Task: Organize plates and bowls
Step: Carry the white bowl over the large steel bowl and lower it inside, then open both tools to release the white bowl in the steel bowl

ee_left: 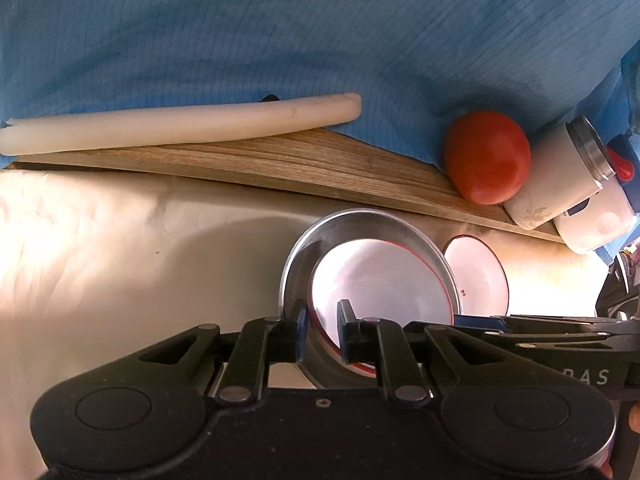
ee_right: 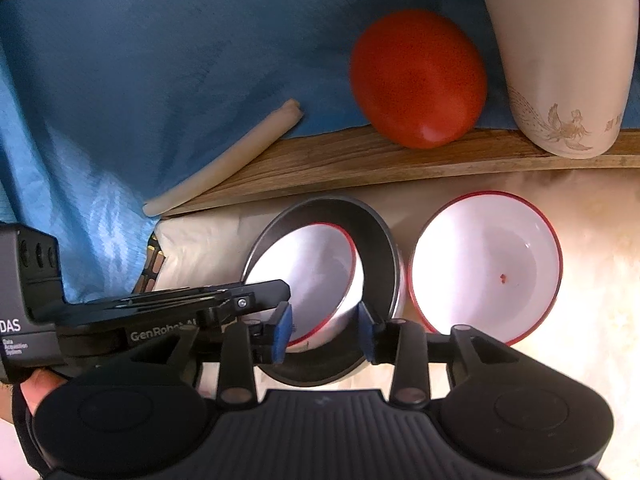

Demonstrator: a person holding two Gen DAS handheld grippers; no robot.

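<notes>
My left fingers and right fingers, part-open, straddle the red-rimmed bowl nested in the metal pan; release step. Second bowl at three o'clock comes next.

mug top cropped (upper edge), lettering unreadable

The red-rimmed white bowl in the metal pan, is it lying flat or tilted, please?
Tilted: the bowl leans inside the pan, one rim raised.
</notes>
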